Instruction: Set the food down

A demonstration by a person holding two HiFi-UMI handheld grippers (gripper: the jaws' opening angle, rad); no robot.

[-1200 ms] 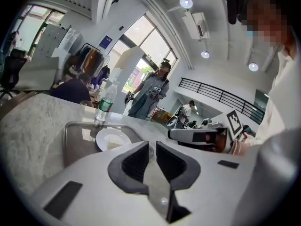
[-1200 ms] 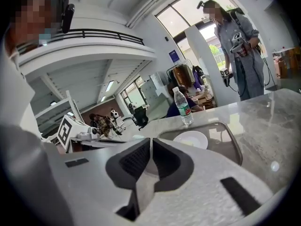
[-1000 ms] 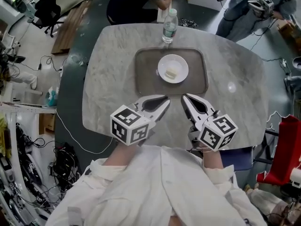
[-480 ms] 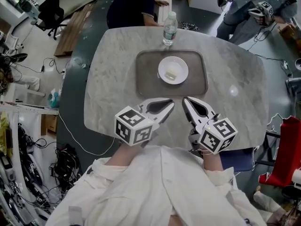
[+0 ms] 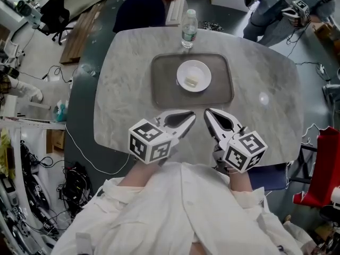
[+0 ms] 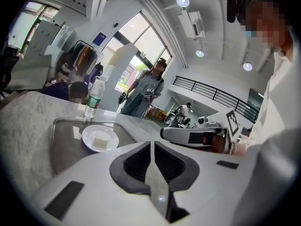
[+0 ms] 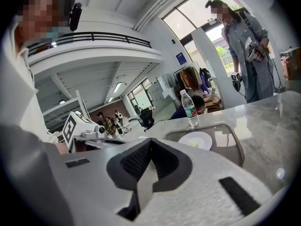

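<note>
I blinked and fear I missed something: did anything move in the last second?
Nothing was grasped or released. The person beyond the table drew an arm back from the water bottle. Left tongs and right tongs stay shut and empty near the tray; the food rests on its plate.

Lab workspace: tangled floor cables [image 5: 25, 193], office chair [image 5: 55, 10]

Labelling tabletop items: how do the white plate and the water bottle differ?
The plate is white, flat and round; the water bottle is clear, tall and upright. The plate lies inside the tray and carries a pale food piece; the water bottle stands on the table beyond the tray. Neither is held.
</note>
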